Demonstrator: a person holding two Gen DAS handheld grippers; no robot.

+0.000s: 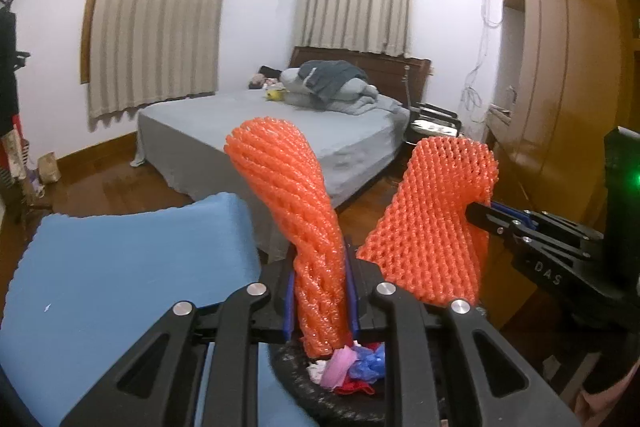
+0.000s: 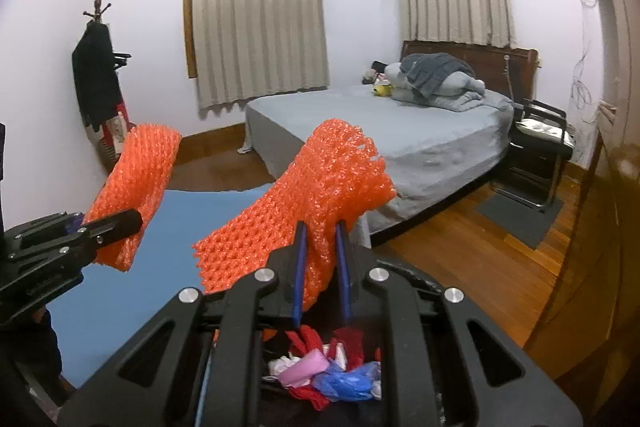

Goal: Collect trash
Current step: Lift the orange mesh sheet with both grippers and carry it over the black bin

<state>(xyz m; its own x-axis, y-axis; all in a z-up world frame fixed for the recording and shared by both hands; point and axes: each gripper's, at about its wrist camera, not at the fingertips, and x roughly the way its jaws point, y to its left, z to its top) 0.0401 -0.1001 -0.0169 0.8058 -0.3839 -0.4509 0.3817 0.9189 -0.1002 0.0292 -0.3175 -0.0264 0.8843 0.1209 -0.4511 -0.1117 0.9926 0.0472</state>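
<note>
Blue pad [image 1: 120,267] and grey bed [image 1: 280,123] lie beyond the bin [image 1: 320,399].

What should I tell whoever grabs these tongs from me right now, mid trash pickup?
Left tongs: shut on an orange foam mesh fruit sleeve, standing upright.
Right tongs: shut on a second orange foam mesh sleeve.
Both sleeves are held just above the dark trash bin, beside the blue foam pad.
Done: crumpled pink, blue and red plastic scraps already lie in the bin; both sleeves are picked up.
Left: open both tongs to drop the sleeves in, then check around for more trash.
</note>
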